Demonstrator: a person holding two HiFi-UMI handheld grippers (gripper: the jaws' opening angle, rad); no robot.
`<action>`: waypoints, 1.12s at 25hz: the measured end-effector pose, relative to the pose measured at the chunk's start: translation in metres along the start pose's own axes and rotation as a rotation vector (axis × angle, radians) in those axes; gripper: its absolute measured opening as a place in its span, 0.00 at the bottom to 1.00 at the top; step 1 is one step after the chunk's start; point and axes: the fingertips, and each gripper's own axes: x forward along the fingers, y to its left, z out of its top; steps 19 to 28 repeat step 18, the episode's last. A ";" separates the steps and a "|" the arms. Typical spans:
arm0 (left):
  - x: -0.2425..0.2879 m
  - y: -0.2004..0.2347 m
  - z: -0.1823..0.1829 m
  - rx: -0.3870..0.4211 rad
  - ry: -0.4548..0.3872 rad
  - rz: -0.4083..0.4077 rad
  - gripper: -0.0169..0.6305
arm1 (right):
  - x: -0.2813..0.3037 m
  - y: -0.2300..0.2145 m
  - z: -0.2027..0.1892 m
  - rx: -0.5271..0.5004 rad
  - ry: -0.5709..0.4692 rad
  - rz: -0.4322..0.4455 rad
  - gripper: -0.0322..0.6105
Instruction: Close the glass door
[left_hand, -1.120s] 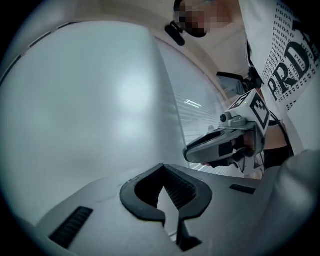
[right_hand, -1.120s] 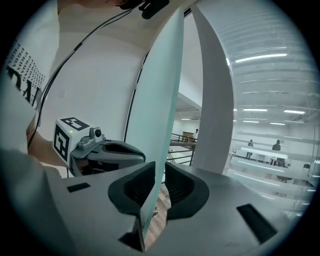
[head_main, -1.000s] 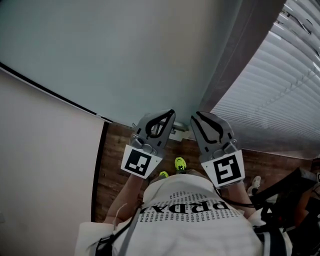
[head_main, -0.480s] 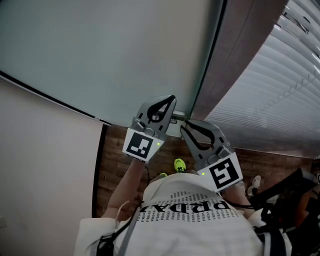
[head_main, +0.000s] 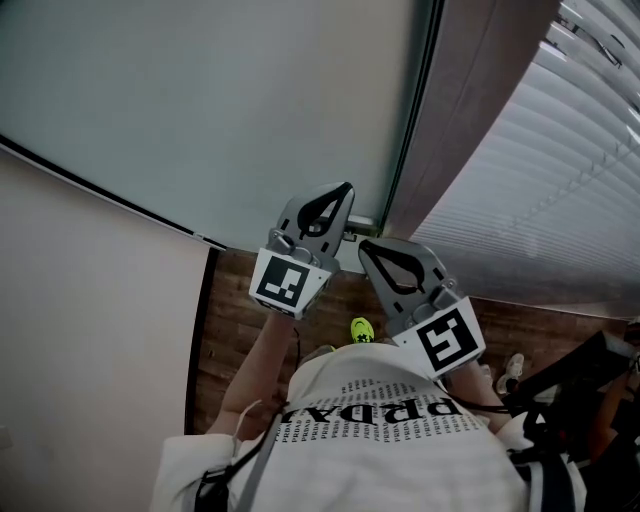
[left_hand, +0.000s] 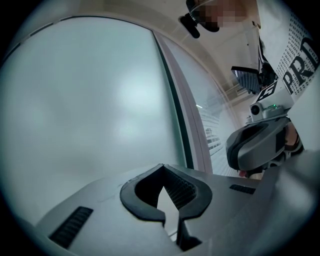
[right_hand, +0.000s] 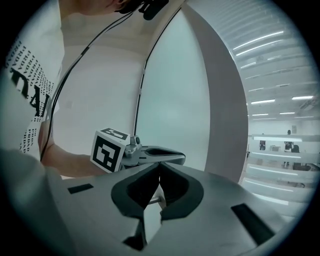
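Observation:
The frosted glass door (head_main: 250, 110) fills the upper left of the head view, its dark edge strip (head_main: 412, 110) beside a grey frame post (head_main: 470, 110). A small metal handle piece (head_main: 360, 228) shows low on that edge. My left gripper (head_main: 343, 192) points at the glass just left of the strip, jaws shut with nothing between them. My right gripper (head_main: 366, 246) lies beside and below it, tips near the handle piece, jaws shut too. The left gripper view shows the glass (left_hand: 100, 100) close ahead and the right gripper (left_hand: 260, 145) alongside. The right gripper view shows the left gripper (right_hand: 170, 152) against the glass (right_hand: 170, 90).
Slatted white blinds (head_main: 560, 170) run down the right behind the post. A white wall (head_main: 90, 330) stands to the left of the door. Wooden floor (head_main: 225, 320) lies below, with my yellow shoe (head_main: 361, 328) and printed white shirt (head_main: 380, 420) under the grippers.
The door's dark edge strip has come into view beside the post. My right gripper has swung left and rolled towards the left gripper. The left gripper has shifted slightly up and right.

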 end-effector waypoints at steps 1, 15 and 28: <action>-0.003 -0.003 0.001 -0.014 0.000 -0.005 0.03 | 0.000 0.001 -0.001 -0.002 0.001 0.003 0.05; -0.103 -0.060 -0.032 -0.242 0.085 0.030 0.03 | 0.009 0.011 0.010 0.003 -0.023 0.048 0.05; -0.104 -0.057 -0.020 -0.232 0.055 0.049 0.03 | 0.011 0.015 0.019 -0.023 -0.044 0.069 0.05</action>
